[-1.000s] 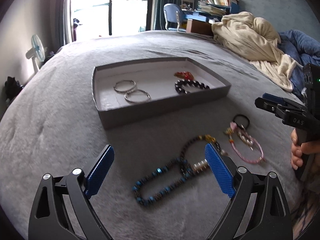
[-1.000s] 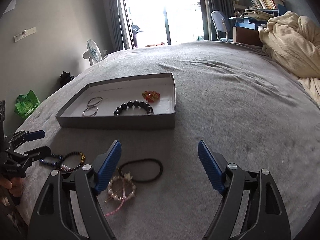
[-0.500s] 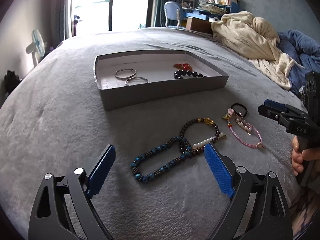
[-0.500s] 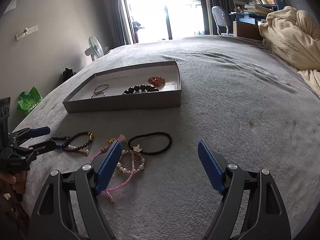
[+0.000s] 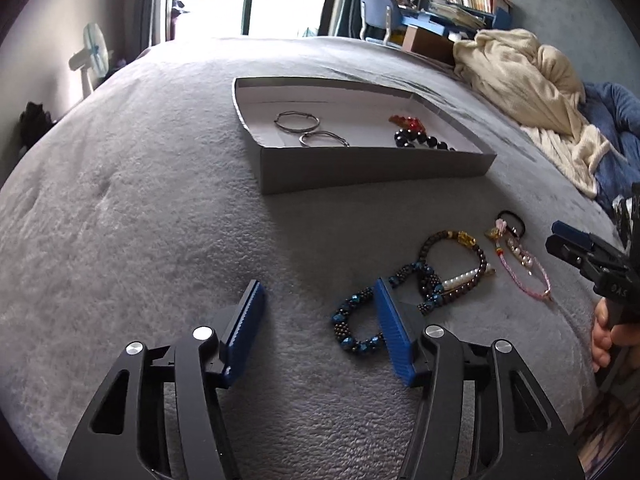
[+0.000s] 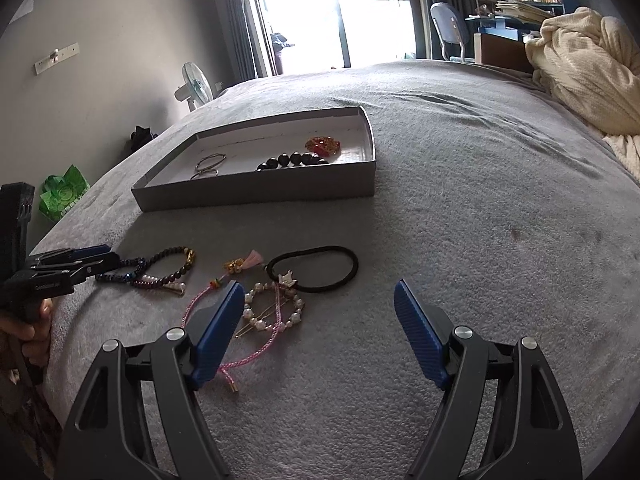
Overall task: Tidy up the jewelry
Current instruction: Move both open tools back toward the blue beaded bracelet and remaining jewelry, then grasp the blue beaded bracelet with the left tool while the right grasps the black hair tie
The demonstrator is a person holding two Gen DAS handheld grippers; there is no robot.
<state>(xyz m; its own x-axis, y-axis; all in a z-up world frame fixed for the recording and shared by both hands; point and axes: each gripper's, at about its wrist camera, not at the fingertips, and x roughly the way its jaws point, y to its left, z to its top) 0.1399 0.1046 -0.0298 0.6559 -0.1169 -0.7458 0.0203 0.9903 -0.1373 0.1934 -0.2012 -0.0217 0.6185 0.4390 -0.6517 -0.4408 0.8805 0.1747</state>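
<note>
A blue bead bracelet (image 5: 352, 320) lies on the grey blanket. My left gripper (image 5: 320, 316) hangs low over it, jaws closing. The bracelet's left loop sits between the fingers and the right finger (image 5: 390, 320) covers part of it; no pad presses on it. A dark bead bracelet with a gold charm (image 5: 460, 264) overlaps the blue one. My right gripper (image 6: 320, 320) stands open over a pearl bracelet (image 6: 276, 308) and pink cord (image 6: 248, 354), beside a black hair tie (image 6: 316, 268). The grey tray (image 5: 360, 172) holds two silver hoops (image 5: 316, 132), black beads (image 5: 420, 142) and a red piece (image 5: 404, 122).
A cream blanket (image 5: 520, 80) is heaped at the far right of the bed. A fan (image 6: 192, 84), a green bag (image 6: 64, 192), a chair (image 6: 452, 28) and a desk with books stand beyond the bed. A hand (image 5: 604, 332) holds the right gripper's handle.
My left gripper's jaws have narrowed and it has sunk toward the blue bracelet, its right finger now over the beads. The right gripper has dropped a little nearer the pearl bracelet.
</note>
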